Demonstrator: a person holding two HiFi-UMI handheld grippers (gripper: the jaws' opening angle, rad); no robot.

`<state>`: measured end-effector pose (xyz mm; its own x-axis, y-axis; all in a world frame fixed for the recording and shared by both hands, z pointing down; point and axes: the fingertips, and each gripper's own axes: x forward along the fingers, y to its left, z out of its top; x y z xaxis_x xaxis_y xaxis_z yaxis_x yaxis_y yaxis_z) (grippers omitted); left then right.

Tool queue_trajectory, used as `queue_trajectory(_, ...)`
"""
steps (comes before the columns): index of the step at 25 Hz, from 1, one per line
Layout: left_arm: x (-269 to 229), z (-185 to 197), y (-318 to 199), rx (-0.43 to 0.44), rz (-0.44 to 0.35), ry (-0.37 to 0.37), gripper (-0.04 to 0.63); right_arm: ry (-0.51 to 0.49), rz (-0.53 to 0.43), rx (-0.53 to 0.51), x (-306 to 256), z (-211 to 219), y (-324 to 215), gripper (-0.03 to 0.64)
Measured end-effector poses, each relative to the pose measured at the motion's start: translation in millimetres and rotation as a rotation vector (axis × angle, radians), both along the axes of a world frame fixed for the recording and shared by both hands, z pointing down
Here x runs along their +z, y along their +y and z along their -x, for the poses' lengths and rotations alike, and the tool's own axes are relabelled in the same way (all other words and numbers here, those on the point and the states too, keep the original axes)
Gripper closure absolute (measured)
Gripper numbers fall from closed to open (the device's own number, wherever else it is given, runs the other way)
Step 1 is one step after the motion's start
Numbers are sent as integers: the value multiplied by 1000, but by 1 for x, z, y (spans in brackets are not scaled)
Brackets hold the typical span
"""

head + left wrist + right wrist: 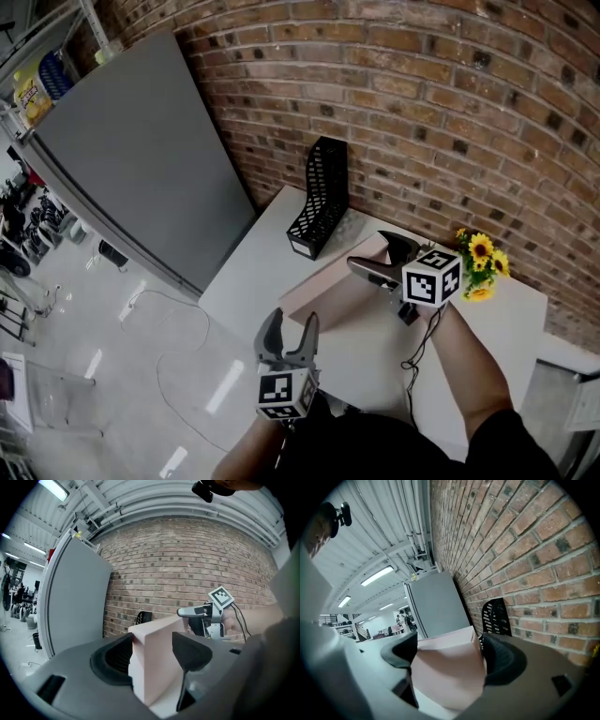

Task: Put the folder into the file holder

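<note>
Plainly, nothing is filed yet: the pink folder sits at 6 o'clock from the black file holder. The right gripper pinches its far end; the left gripper gapes wide around its near corner.

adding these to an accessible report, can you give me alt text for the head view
Seen from above, a pink folder stretches across a white table, with the right gripper round its far end and the left gripper at its near corner. A black file holder stands against the brick wall, with yellow flowers further right.
</note>
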<state>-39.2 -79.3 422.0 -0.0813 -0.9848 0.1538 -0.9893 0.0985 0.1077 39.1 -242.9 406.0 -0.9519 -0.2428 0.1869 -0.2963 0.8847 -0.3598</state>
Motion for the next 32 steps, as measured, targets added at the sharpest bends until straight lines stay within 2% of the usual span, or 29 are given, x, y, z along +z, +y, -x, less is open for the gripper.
queue_trajectory(8,1,-15,-3,66,14,-58,327,-20,70,36,16,-20,-4,173)
queue_trajectory(13,7,-4,-3,106,22,-52,327,-47,70,23,15,-22,-2,176)
queue_trajectory(17,1,-5,-12,223,-12,-95,324,-65,68,22,15,-23,-2,176)
queue_trajectory(24,3,-16,-39,468,-24,-68,313,-80,75,33,15,-23,-5,179)
queue_trajectory(32,4,-27,-63,622,-25,-52,314,-84,74,73,14,-18,-8,179)
